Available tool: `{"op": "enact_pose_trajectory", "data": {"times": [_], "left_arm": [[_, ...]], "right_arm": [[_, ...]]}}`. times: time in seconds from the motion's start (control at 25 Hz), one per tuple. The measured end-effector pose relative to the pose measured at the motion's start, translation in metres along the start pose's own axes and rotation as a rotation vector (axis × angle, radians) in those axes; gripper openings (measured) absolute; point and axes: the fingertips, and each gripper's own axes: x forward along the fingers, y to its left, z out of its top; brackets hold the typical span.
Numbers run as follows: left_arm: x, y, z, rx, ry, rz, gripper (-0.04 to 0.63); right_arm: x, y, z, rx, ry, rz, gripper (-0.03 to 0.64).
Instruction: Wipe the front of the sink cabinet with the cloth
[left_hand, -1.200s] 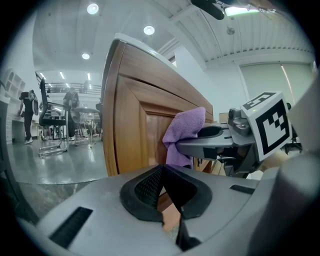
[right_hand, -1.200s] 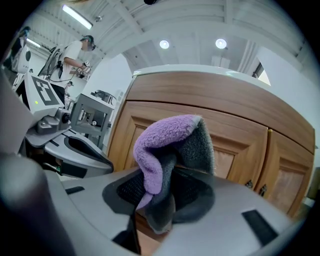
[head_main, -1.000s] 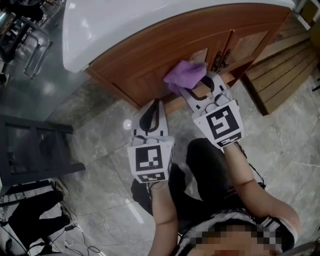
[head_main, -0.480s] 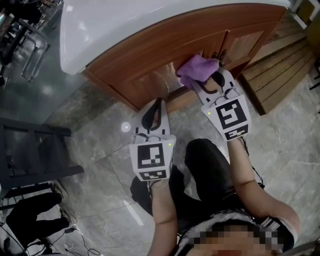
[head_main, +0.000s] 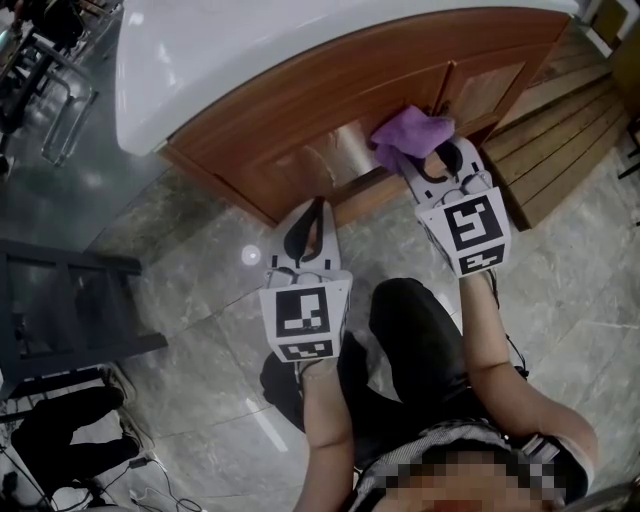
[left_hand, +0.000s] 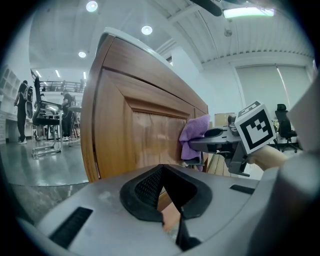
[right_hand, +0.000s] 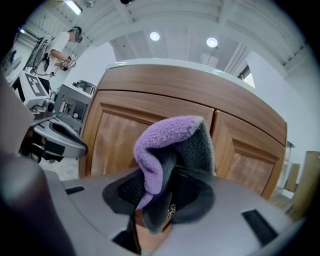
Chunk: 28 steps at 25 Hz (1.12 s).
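The wooden sink cabinet (head_main: 300, 95) curves across the top of the head view under a white counter. My right gripper (head_main: 428, 158) is shut on a purple cloth (head_main: 411, 132) and presses it against the cabinet front close to the seam between two doors. The right gripper view shows the cloth (right_hand: 167, 142) bunched between the jaws of my right gripper (right_hand: 165, 175), with the door panels (right_hand: 115, 135) just behind it. My left gripper (head_main: 311, 215) hangs lower and to the left, short of the cabinet base, shut with nothing in it. In its own view, my left gripper (left_hand: 165, 185) faces the cabinet (left_hand: 130, 135), with the cloth (left_hand: 192, 135) to the right.
A shiny damp streak (head_main: 335, 150) marks the panel left of the cloth. The white counter (head_main: 250, 40) overhangs the cabinet. Wooden decking (head_main: 560, 130) lies to the right and a dark metal frame (head_main: 60, 290) stands on the stone floor at left. My knee (head_main: 410, 320) is below the grippers.
My right gripper has slid the cloth to the right along the cabinet front, leaving a shiny streak behind it. The left gripper has stayed in place.
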Motion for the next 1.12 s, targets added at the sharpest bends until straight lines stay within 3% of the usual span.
{"op": "enact_pose_trajectory", "data": {"times": [0.88, 1.12], "left_arm": [[-0.012, 0.009, -0.004, 0.018, 0.024, 0.044, 0.0], [-0.02, 0.019, -0.007, 0.019, 0.033, 0.071, 0.0]], "right_arm": [[-0.002, 0.003, -0.003, 0.053, -0.03, -0.011, 0.183], [-0.007, 0.036, -0.01, 0.074, -0.026, 0.059, 0.183]]}}
